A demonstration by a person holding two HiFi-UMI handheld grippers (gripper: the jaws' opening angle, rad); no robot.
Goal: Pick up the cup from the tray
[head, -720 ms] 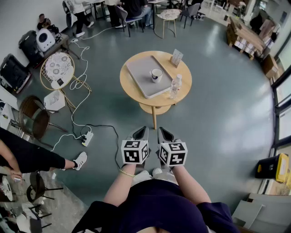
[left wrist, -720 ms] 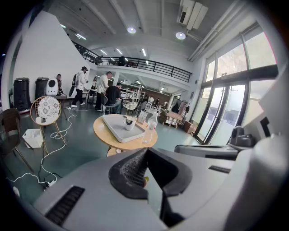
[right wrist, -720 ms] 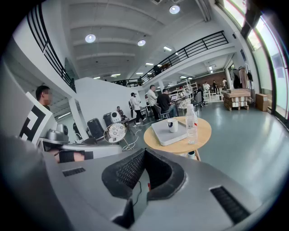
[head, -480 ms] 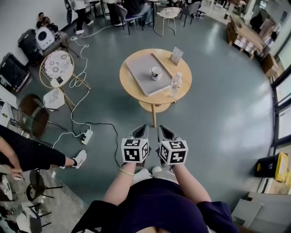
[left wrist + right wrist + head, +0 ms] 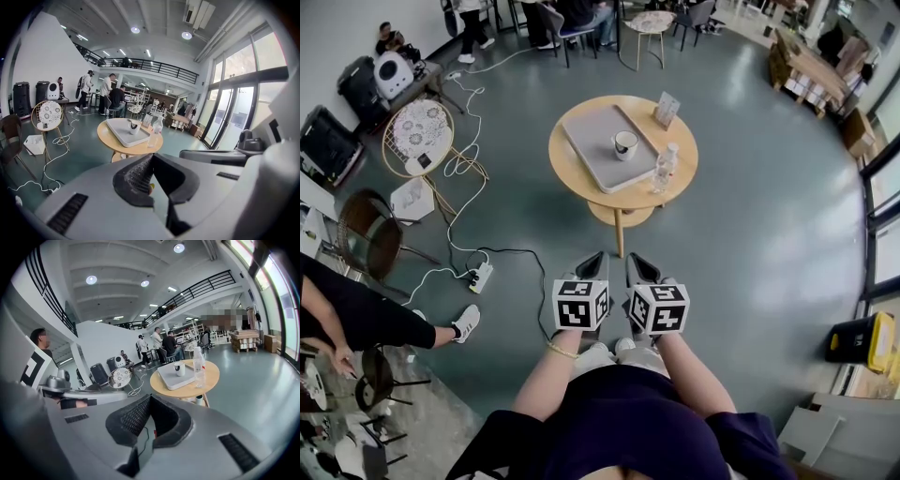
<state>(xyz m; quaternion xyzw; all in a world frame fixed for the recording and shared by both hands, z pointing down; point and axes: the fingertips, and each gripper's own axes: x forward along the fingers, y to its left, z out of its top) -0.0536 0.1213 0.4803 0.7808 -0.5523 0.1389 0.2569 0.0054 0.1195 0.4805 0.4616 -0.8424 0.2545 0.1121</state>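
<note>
A white cup point(image 5: 624, 143) stands on a grey tray point(image 5: 595, 141) on a round wooden table point(image 5: 581, 183), well ahead of both grippers. A clear bottle point(image 5: 664, 167) stands right of the tray. My left gripper point(image 5: 592, 267) and right gripper point(image 5: 637, 269) are held side by side over the floor, short of the table, both shut and empty. The left gripper view has the cup point(image 5: 134, 126) on the tray point(image 5: 119, 133) far beyond the shut jaws point(image 5: 151, 158). The right gripper view shows the cup point(image 5: 180, 369) and bottle point(image 5: 199, 366) past its shut jaws point(image 5: 150, 397).
A card stand point(image 5: 667, 110) sits at the table's far edge. Cables and a power strip point(image 5: 480, 277) lie on the floor at left, near a brown chair point(image 5: 370, 239) and a patterned side table point(image 5: 419, 131). A person's shoe point(image 5: 467, 324) is at left. People sit at the back.
The view has shifted slightly and the table looks a little nearer. Both grippers stay side by side and shut. The cup has not moved on the tray.
</note>
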